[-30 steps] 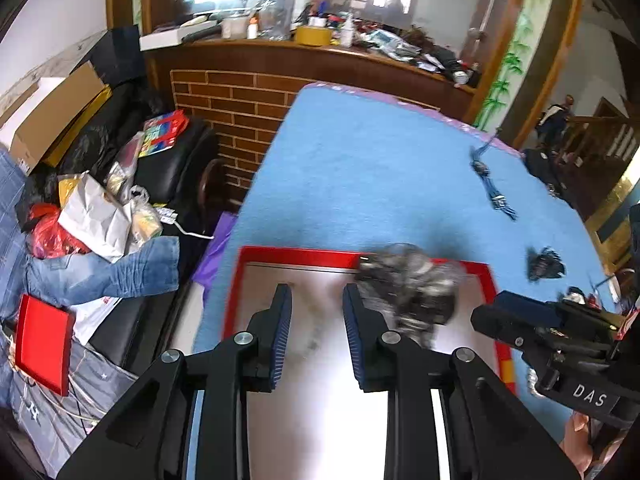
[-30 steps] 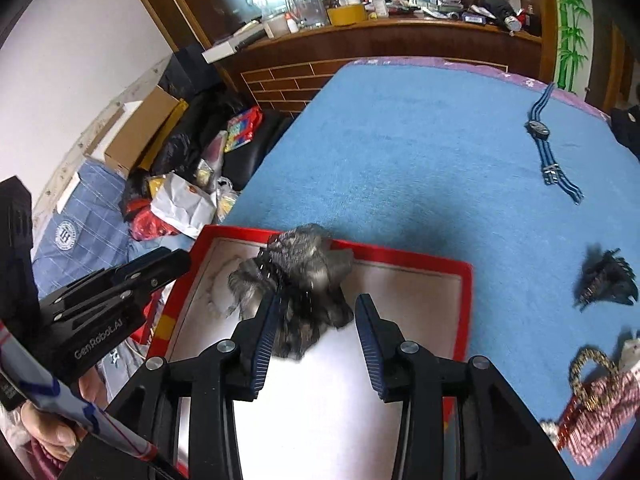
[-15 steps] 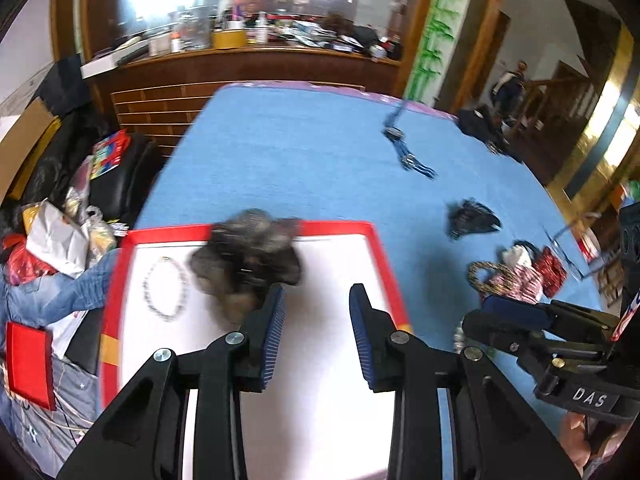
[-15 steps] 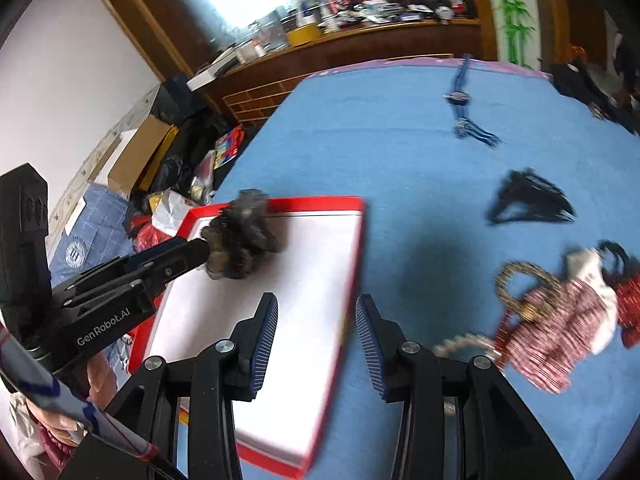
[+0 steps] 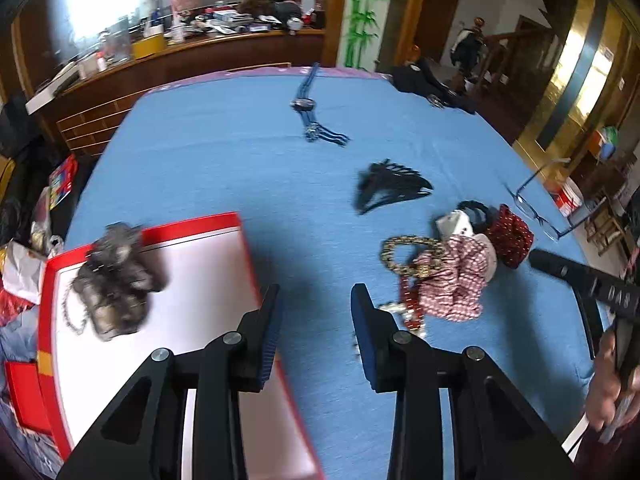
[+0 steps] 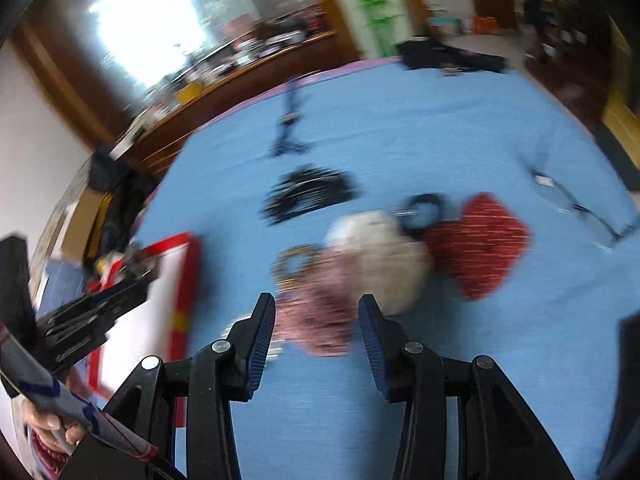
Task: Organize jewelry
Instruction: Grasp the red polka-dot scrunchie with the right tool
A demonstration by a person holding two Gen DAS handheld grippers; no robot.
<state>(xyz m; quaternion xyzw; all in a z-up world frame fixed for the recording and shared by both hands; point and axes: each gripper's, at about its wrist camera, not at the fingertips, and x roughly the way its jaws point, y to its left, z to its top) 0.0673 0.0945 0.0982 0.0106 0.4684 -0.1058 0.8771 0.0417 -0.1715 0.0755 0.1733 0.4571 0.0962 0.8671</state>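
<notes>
A red-rimmed white tray (image 5: pixel 236 220) lies at the left on the blue cloth (image 5: pixel 224 160) and holds a grey fluffy hair piece (image 5: pixel 114 276) and a bead chain (image 5: pixel 68 312). A heap of scrunchies and bracelets (image 5: pixel 452 276) lies to the right, with a black claw clip (image 5: pixel 392 188) and a blue bolo cord (image 5: pixel 308 116) further back. My left gripper (image 5: pixel 314 328) is open and empty over the tray's right edge. My right gripper (image 6: pixel 316 336) is open and empty, just before the pink scrunchie (image 6: pixel 320 320); this view is blurred.
Eyeglasses (image 5: pixel 536 208) lie at the cloth's right edge. A dark garment (image 5: pixel 428 84) lies at the far corner. A cluttered wooden counter (image 5: pixel 192 52) stands behind the table. Bags and boxes fill the floor at the left (image 5: pixel 24 216).
Both grippers have swung right, away from the tray and toward the heap of scrunchies. The grey hair piece was let go and lies in the tray.
</notes>
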